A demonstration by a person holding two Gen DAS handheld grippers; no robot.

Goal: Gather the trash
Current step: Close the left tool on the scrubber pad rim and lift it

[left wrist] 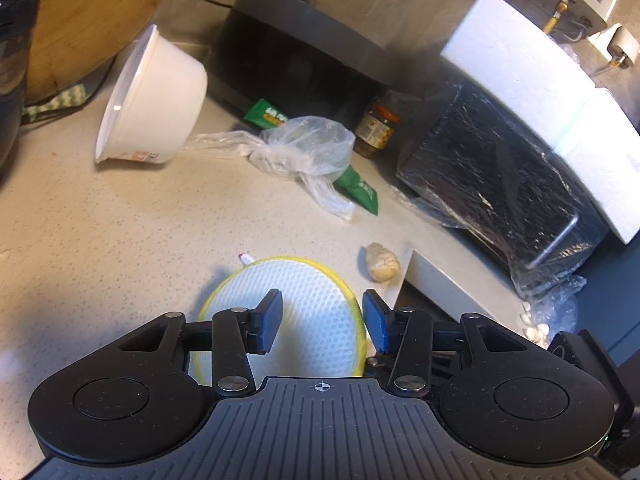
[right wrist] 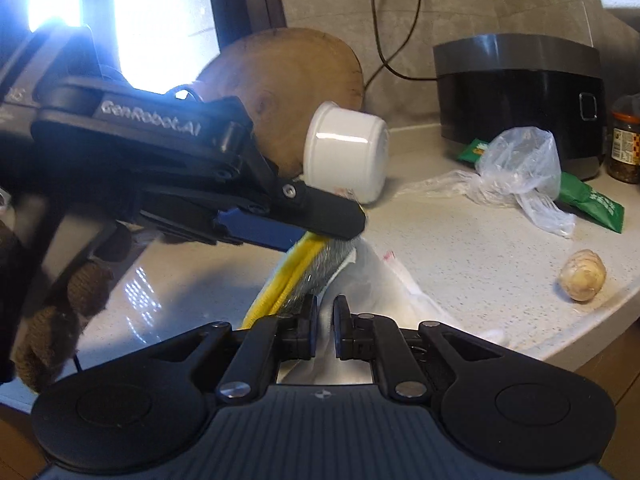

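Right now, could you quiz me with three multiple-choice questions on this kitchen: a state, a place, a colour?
1. The white bowl is: A tipped on its side; B upright; C upside down.
2. The ginger piece lies: A inside the bowl; B on the counter near its edge; C on the floor.
3. The round mesh pad has a rim that is: A red; B black; C yellow.
A, its open mouth faces sideways; B, it sits on the speckled surface by the drop-off; C, a yellow band circles the white mesh.

Speckled countertop [left wrist: 120, 220], grey tiled wall [right wrist: 480, 4] (bright window [right wrist: 160, 12] left).
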